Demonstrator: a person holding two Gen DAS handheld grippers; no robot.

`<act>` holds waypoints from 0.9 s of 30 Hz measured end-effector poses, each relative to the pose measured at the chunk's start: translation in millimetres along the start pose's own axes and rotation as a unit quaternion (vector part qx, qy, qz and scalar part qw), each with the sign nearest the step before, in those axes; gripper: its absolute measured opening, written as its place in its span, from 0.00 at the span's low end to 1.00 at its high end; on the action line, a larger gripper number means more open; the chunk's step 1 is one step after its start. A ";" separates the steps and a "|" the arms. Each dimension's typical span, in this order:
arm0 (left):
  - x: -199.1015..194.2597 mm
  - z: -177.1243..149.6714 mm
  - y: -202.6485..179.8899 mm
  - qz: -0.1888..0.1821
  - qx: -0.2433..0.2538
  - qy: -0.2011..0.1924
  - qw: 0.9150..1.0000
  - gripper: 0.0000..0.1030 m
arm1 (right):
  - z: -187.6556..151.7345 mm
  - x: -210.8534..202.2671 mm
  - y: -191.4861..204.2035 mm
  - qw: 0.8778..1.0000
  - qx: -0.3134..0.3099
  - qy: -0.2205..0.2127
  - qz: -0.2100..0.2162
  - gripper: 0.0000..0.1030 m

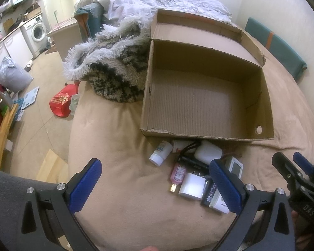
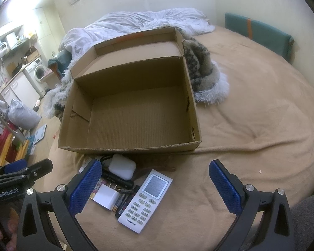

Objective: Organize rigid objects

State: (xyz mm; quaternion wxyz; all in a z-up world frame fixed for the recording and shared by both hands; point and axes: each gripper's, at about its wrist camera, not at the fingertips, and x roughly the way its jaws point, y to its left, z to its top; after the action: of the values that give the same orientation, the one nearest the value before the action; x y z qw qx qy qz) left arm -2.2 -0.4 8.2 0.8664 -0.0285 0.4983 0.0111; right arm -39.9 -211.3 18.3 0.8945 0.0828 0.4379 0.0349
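Remote control (image 2: 147, 200) between right gripper (image 2: 155, 186) fingers

Bed (image 2: 251, 108), tan cover, carries everything.

- Cardboard box (image 2: 134, 144): open, lid flap folded back, nothing inside; sits on the cover straight ahead of the right claw (image 2: 155, 190).
- Small items clustered on the cover between box front wall and claws, touching or overlapping one another:
  - white remote (image 2: 145, 200), between the right claw's fingers, nearer the left one
  - white charger plug (image 2: 105, 197), just left of remote
  - white earbud case (image 2: 123, 166), ahead of plug, near box wall
  - black flashlight (image 2: 117, 179), between case and plug
  - pink bottle (image 1: 176, 174), white pill bottle (image 1: 160, 152), between the left claw's (image 1: 155, 188) fingers
- Fluffy patterned blanket (image 2: 203, 73) and rumpled white duvet (image 2: 136, 23) beyond the box.
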 end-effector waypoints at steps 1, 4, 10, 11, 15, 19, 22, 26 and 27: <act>0.1 0.2 -0.2 0.000 0.000 0.000 1.000 1.00 | -0.1 -0.1 0.1 1.000 0.000 0.000 0.000 1.00; -0.4 0.5 0.2 -0.002 0.000 0.000 1.000 1.00 | -0.4 0.4 0.1 1.000 0.000 0.000 -0.002 1.00; -1.4 1.2 0.1 -0.003 -0.003 -0.001 1.000 1.00 | -1.8 3.1 1.7 1.000 -0.005 0.005 -0.005 1.00; -1.8 1.1 0.6 -0.003 -0.004 -0.001 1.000 1.00 | -2.2 3.2 2.0 1.000 -0.007 0.005 -0.004 1.00; -2.1 1.2 1.7 -0.003 -0.007 -0.004 1.000 1.00 | -2.8 2.8 2.4 1.000 -0.009 0.005 -0.004 1.00; -2.2 1.3 1.7 -0.003 -0.007 -0.004 1.000 1.00 | -3.0 3.4 3.1 1.000 -0.012 0.006 -0.007 1.00; -2.6 1.1 -0.1 0.000 -0.002 -0.005 1.000 1.00 | -2.4 3.6 1.9 1.000 -0.009 0.007 -0.006 1.00; -1.8 -0.6 -5.4 0.000 0.009 -0.004 1.000 1.00 | -1.2 3.5 0.6 1.000 -0.005 0.005 -0.003 1.00; -0.8 -1.4 -5.9 0.000 0.010 -0.002 1.000 1.00 | -0.9 3.4 0.1 1.000 -0.004 0.005 -0.003 1.00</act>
State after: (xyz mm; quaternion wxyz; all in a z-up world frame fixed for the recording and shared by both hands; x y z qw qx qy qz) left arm -3.5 -6.4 8.4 0.8678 -0.0200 0.4965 0.0059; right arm -38.6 -210.6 15.1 0.8926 0.0781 0.4427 0.0347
